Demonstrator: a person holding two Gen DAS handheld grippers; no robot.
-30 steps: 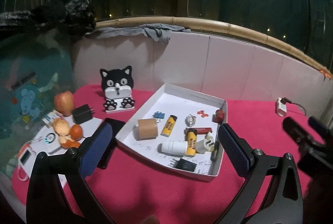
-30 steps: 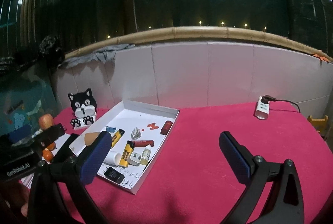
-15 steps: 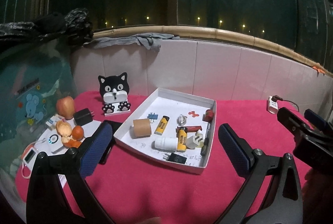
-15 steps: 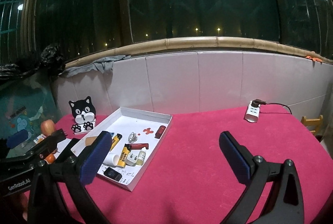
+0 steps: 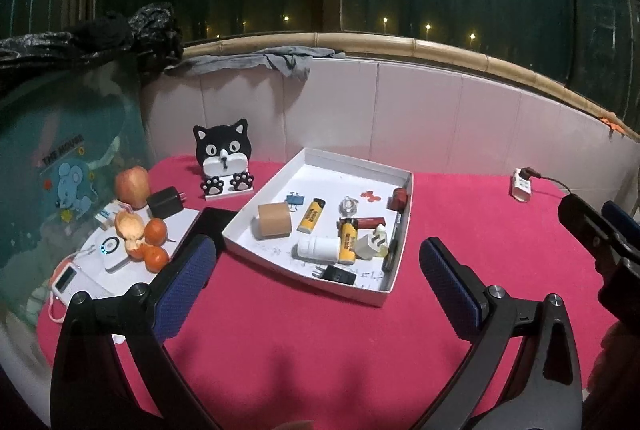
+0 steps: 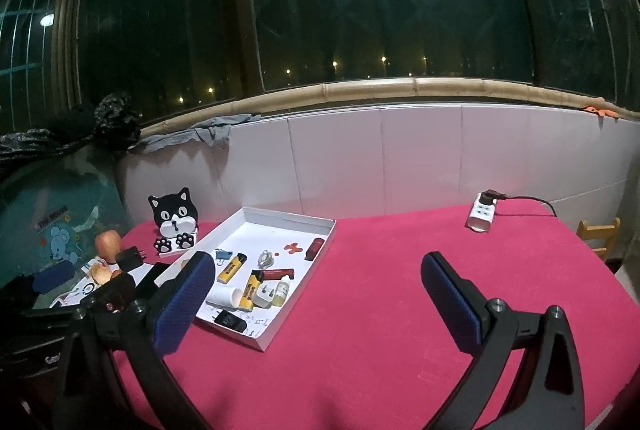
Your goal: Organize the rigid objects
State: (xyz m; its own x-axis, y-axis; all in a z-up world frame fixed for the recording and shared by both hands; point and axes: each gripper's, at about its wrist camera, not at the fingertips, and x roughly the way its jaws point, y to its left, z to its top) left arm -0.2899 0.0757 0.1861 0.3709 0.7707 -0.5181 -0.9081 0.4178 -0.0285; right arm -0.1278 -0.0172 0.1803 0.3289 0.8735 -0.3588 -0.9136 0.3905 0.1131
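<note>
The white tray [image 5: 394,226] full of small things sat on the red cloth, straight ahead of the left gripper [image 5: 316,282] and off to the left of the right gripper [image 6: 316,294]. Both grippers were wide apart and held nothing. The left one looked nearer, and the tray's long side ran away toward the wall.

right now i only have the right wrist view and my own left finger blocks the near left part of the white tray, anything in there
observer: Yes, a brown tape roll sits in that part of the white tray, just in front of a blue binder clip.
operator: ok and whats outside the tray on that side, its all blocked for me
observer: Two tangerines and an opened peel lie on a white sheet, with a black charger and an apple behind them.
</note>
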